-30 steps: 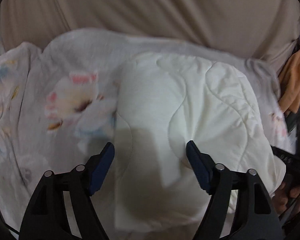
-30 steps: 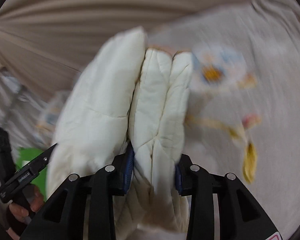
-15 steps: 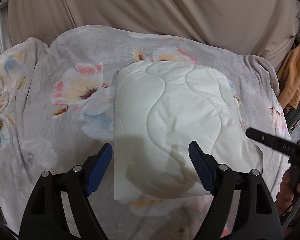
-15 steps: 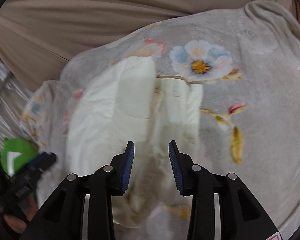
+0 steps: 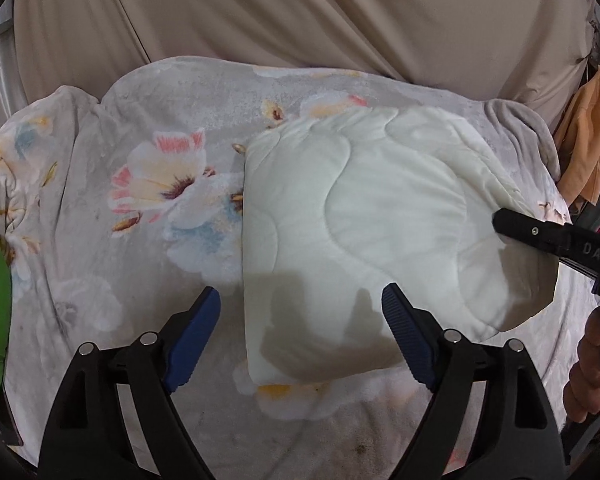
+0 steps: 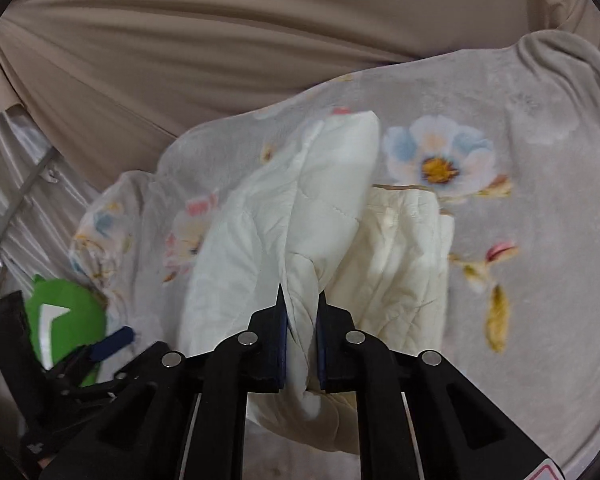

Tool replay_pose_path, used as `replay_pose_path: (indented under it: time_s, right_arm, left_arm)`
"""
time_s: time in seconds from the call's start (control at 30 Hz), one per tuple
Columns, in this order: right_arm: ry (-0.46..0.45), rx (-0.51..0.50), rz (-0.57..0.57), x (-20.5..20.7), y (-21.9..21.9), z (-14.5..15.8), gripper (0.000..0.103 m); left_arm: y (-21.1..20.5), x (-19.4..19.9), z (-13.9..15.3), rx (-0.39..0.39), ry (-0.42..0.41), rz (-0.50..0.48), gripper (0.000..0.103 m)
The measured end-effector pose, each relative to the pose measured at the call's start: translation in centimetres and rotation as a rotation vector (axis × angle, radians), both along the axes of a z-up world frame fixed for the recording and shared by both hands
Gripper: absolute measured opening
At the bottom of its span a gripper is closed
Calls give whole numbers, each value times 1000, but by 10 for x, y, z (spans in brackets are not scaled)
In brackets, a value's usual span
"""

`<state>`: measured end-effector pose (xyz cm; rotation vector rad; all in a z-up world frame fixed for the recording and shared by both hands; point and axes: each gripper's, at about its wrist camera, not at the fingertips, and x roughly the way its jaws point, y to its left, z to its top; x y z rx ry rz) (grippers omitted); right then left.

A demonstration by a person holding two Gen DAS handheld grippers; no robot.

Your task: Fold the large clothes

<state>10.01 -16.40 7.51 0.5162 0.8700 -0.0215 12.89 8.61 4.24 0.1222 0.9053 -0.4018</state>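
Note:
A white quilted garment [image 5: 360, 220] lies folded on a grey floral blanket [image 5: 100, 280]. My left gripper [image 5: 300, 292] hovers over its near left edge with the jaws opening and nothing pressed between them. In the right wrist view my right gripper [image 6: 301, 294] is closing, and its blue pads pinch a raised fold of the garment's [image 6: 320, 184] top layer. One black finger [image 5: 516, 226] of the right gripper reaches over the garment's right side in the left wrist view. A blue pad [image 6: 112, 340] of the left gripper shows at the lower left.
Beige draped fabric [image 5: 300, 20] hangs behind the blanket. A green object [image 6: 64, 320] lies at the blanket's left edge. Orange cloth [image 5: 588, 152] hangs at the far right. A person's hand [image 5: 592, 360] holds the right gripper's handle.
The right gripper let go of the thick bundle, which dropped flat onto the blanket, then pinched a thinner fold of its top layer. The left jaws spread wider and pulled back slightly.

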Motion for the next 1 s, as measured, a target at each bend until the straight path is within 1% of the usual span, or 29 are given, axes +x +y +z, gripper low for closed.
replay_pose_path:
  time_s: [0.07, 0.1, 0.17, 0.2, 0.23, 0.3, 0.4, 0.5, 0.53, 0.6, 0.67, 0.73, 0.83, 0.9, 0.93, 1.0]
  right_arm:
    - [116, -37, -24, 10, -9, -41, 10]
    - [164, -39, -30, 15, -11, -62, 11]
    - [213, -49, -59, 20, -12, -90, 15]
    - [219, -62, -67, 21, -11, -92, 15]
    - [221, -71, -65, 22, -10, -87, 16]
    - [205, -73, -52, 20, -8, -71, 17]
    - [162, -94, -75, 3, -8, -36, 18]
    - [124, -174, -90, -20, -4, -2, 18]
    - [115, -191, -79, -26, 2, 6, 17]
    - [111, -190, -36, -30, 13, 13, 10]
    - [138, -229, 18, -28, 29, 9, 4]
    - [177, -299, 48, -24, 40, -9, 1]
    - [281, -329, 50, -13, 36, -59, 0]
    - [321, -342, 54, -9, 32, -81, 0]
    - [329, -339, 56, -9, 31, -84, 0]
    - [304, -330, 60, -14, 31, -70, 0]
  left_arm:
    - [-7, 2, -10, 27, 25, 1, 81]
    - [-10, 3, -15, 33, 39, 3, 81]
    - [-14, 6, -27, 47, 80, 13, 80]
    - [-15, 6, -31, 49, 91, 15, 80]
    - [-16, 6, -35, 53, 97, 20, 80]
    - [-17, 6, -39, 71, 103, 28, 80]
    - [-17, 7, -42, 78, 112, 36, 80]
    - [-17, 6, -43, 71, 117, 44, 80]
    - [-17, 7, -43, 71, 118, 44, 80]
    - [-19, 6, -43, 71, 120, 44, 80]
    - [-20, 5, -44, 72, 121, 46, 81]
    - [-21, 4, -45, 71, 123, 53, 81]
    - [-21, 2, -48, 69, 137, 50, 82]
    - [-20, 0, -50, 66, 144, 48, 82]
    - [-18, -3, -48, 64, 141, 52, 82]
    - [-12, -6, -37, 47, 104, 68, 80]
